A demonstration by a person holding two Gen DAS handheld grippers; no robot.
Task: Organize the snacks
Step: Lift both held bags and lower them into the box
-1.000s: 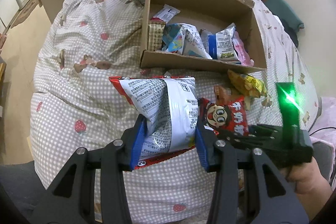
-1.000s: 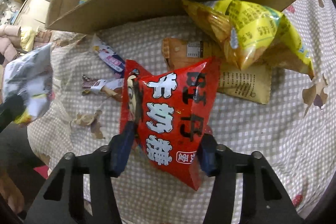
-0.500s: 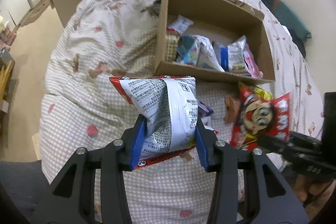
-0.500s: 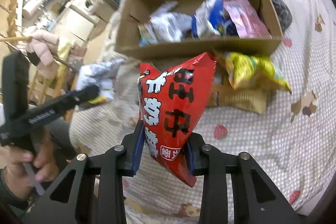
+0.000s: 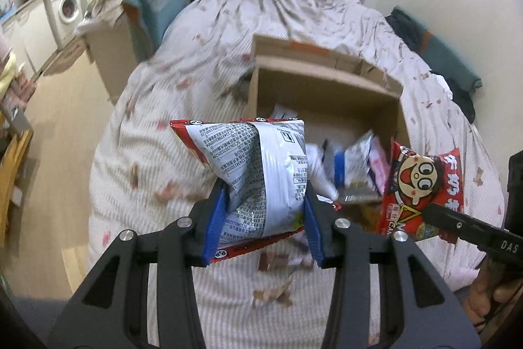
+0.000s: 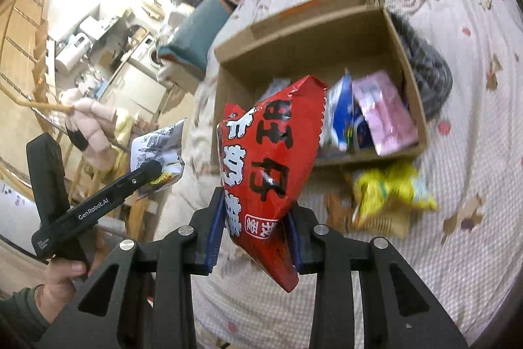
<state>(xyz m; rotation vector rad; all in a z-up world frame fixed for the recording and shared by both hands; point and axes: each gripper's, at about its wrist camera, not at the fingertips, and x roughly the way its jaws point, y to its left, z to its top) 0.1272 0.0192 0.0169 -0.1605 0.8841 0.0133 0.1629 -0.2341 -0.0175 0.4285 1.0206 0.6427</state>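
Note:
My left gripper [image 5: 263,224] is shut on a silver snack bag with red edges [image 5: 258,172], held in the air above the bed. My right gripper [image 6: 253,234] is shut on a red candy bag with a cartoon face [image 6: 271,165], also lifted; that red bag [image 5: 421,188] shows at the right of the left wrist view. The silver bag [image 6: 160,149] shows at the left of the right wrist view. An open cardboard box [image 5: 327,90] with several snack packets inside lies on the bed beyond both bags; the same box [image 6: 313,35] fills the middle of the right wrist view.
A yellow snack bag [image 6: 392,188] lies on an orange packet in front of the box. The bed carries a checked quilt [image 5: 157,159]. A teal cushion [image 5: 157,5] and a washing machine [image 5: 65,5] stand to the left. A hand [image 6: 62,280] holds the other gripper.
Both grippers have risen with their bags, and the views tilt up so more of the box and room shows. The red bag has left the quilt and now hangs in the air.

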